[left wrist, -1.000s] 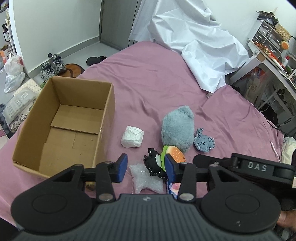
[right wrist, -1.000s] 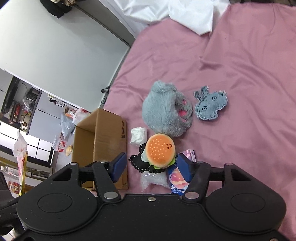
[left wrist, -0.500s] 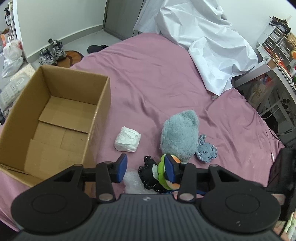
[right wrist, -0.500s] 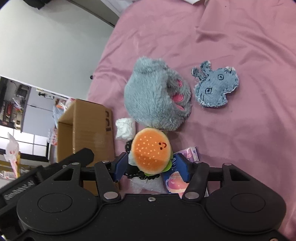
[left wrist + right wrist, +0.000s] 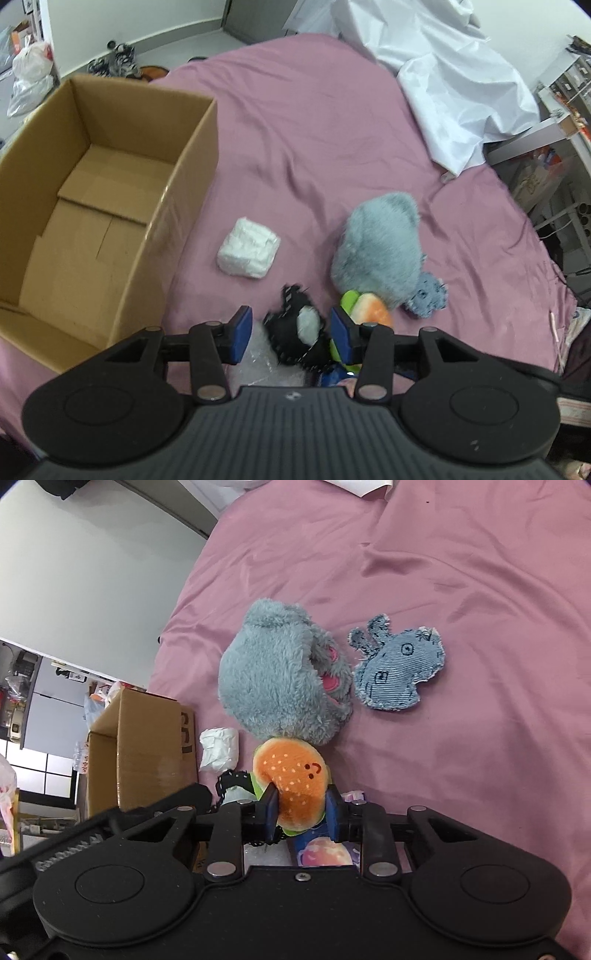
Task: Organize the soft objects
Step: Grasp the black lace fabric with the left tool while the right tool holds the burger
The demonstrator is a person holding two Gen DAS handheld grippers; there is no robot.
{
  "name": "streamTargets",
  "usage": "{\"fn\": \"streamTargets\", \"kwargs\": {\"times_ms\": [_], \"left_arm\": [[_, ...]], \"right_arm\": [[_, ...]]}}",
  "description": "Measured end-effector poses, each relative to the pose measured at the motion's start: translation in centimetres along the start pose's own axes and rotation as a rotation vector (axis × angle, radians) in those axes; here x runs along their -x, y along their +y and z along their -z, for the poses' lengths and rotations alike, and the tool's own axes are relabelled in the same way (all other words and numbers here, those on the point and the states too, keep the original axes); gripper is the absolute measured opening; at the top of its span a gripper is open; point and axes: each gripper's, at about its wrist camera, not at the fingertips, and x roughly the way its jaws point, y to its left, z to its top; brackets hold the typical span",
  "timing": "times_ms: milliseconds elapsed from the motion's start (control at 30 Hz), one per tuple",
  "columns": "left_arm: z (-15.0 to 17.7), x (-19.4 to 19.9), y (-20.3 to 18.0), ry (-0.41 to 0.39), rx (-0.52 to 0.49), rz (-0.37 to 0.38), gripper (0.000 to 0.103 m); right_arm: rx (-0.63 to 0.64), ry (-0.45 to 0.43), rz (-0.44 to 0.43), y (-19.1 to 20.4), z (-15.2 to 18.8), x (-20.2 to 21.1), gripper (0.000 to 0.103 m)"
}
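Orange burger plush [image 5: 291, 782] sits pinched in the closing right gripper [image 5: 300, 810], grey plush [image 5: 280, 679] crowding its 12 o'clock, while the spread left gripper [image 5: 291, 335] straddles black lace [image 5: 295, 332] (cardboard box [image 5: 184, 177] at 10 o'clock).

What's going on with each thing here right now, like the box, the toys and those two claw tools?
Cardboard box: open, empty.
Burger plush: between the right gripper's closing jaws, pads touching it.
Black lacy item: lying between the left gripper's open jaws, ungripped.
Grey plush: lying on the bed.
Denim toy: lying flat.
White bundle: lying loose.
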Motion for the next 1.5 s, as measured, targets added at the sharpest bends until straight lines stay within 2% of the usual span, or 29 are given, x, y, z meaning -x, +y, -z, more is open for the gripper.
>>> {"fn": "streamTargets", "kwargs": {"times_ms": [233, 433, 767, 833, 900, 967, 1067, 1500], "left_arm": [[0.2, -1.7, 0.6, 0.013, 0.066, 0.008, 0.045], [-0.7, -2.4, 0.5, -0.013, 0.094, 0.014, 0.045], [-1.2, -5.3, 0.2, 0.060, 0.163, 0.075, 0.042], [-1.2, -5.7, 0.1, 0.063, 0.167, 0.080, 0.038], [-1.2, -6.2, 0.1, 0.073, 0.175, 0.090, 0.026], [-1.3, -6.5, 0.1, 0.082, 0.191, 0.104, 0.021], [-1.3, -6.0, 0.0, 0.065, 0.179, 0.100, 0.017], [-2.0, -1.1, -0.2, -0.051, 0.119, 0.077, 0.016]], "right_arm": [[-0.012, -0.004, 0.012, -0.7, -0.1, 0.2, 0.026], [-0.021, -0.004, 0.013, -0.6, 0.0, 0.1, 0.026], [-0.036, -0.008, 0.015, -0.9, 0.0, 0.1, 0.026], [-0.035, -0.008, 0.017, -0.8, 0.0, 0.0, 0.026], [-0.037, -0.006, 0.017, -0.9, -0.1, -0.1, 0.026], [-0.037, -0.006, 0.014, -1.0, -0.2, -0.1, 0.026], [-0.034, -0.007, 0.008, -0.9, -0.1, 0.0, 0.026], [0.029, -0.086, -0.094, 1.0, 0.0, 2.4, 0.026]]}}
